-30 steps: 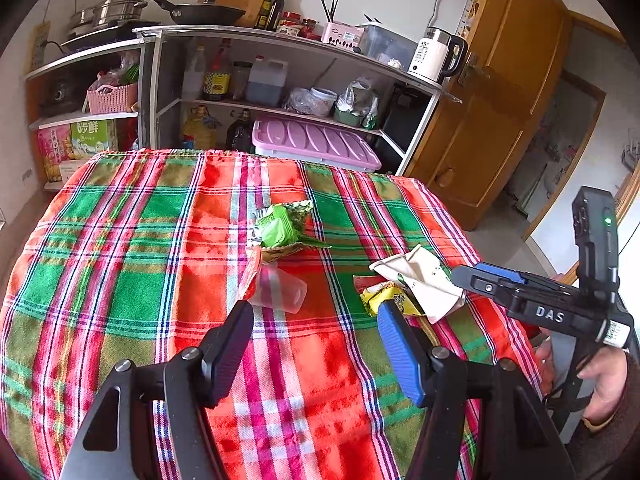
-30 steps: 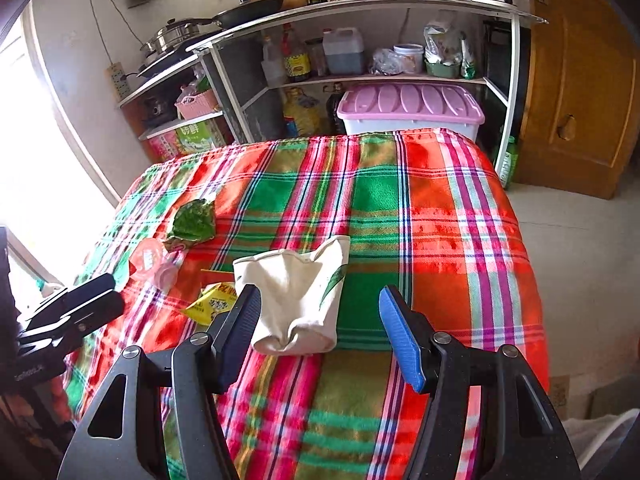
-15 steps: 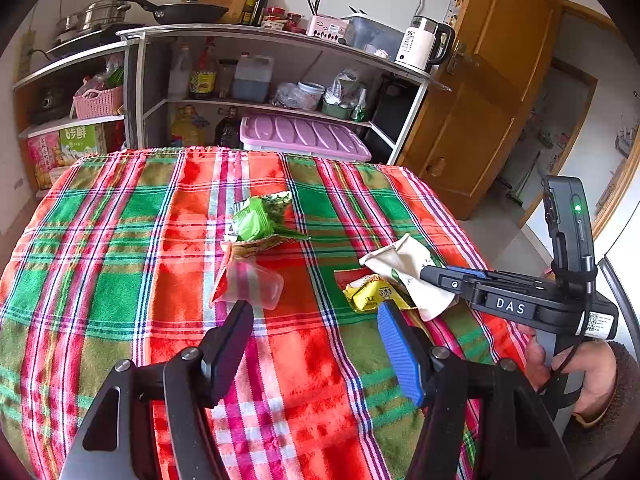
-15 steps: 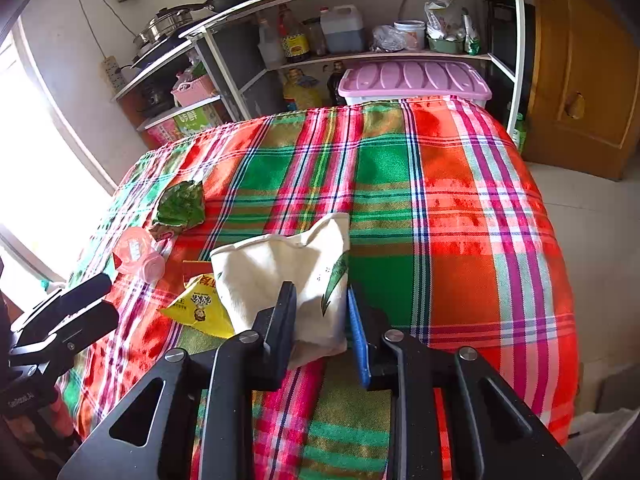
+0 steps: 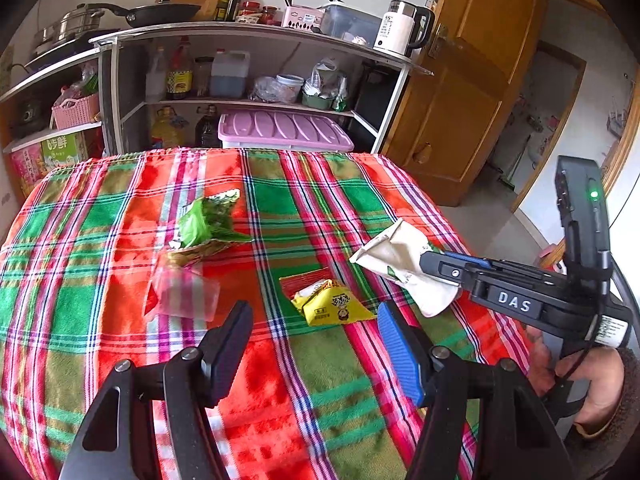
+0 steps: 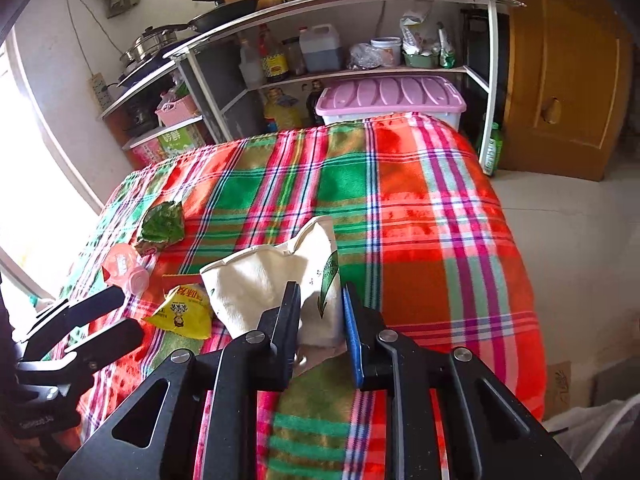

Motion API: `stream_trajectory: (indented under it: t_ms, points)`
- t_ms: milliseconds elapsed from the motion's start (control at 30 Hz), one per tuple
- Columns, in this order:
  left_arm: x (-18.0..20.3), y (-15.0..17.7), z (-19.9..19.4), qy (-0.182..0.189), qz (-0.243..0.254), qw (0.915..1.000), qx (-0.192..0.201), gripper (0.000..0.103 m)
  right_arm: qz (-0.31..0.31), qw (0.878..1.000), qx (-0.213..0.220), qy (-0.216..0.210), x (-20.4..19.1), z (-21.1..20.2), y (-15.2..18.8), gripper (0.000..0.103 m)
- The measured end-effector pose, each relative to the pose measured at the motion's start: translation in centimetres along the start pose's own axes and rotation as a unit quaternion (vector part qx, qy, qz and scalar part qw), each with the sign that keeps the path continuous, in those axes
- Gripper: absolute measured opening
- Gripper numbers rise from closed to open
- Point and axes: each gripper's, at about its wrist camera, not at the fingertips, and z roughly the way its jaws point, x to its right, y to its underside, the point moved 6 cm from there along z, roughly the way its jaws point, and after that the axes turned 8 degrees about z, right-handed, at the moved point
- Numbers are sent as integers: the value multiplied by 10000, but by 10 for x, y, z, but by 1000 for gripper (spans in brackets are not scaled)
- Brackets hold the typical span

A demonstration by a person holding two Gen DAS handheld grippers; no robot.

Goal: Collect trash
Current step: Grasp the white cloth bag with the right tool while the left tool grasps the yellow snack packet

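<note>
Your right gripper [image 6: 320, 316] was wide open around the white bag [image 6: 272, 276] a second ago. Now it is squeezing the bag's near end, and that end is lifting off the plaid tablecloth [image 6: 420, 216]. So you are getting hold of what looks like the bag for the trash, and the picking up can likely begin soon.

Your right jaws are nearly together, with the cloth pinched between them.

Your left gripper [image 5: 314, 344] is hanging just above the table with its jaws wide apart. It is holding nothing and touching nothing.

The trash is waiting on the cloth. The yellow wrapper [image 5: 332, 304] is lying just in front of your left gripper. The clear plastic cup [image 5: 182, 292] and the green packet [image 5: 204, 222] are sitting a bit farther off to its left.
</note>
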Motion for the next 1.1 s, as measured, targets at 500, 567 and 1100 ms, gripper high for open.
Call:
stream_trajectory:
  t_ms: [500,567,1100]
  points:
    - [15,-6,42,-432,184,9981,-394,64,133,9997,204,3,18,-17,-2,22]
    - [16,-6,45,-481,163,9979,-397,64,136,9997,223,-4,19,-18,-2,22]
    - [17,-5,44,-635,276,9968,-404,42,197,9995,221,-61,23,-21,0,22]
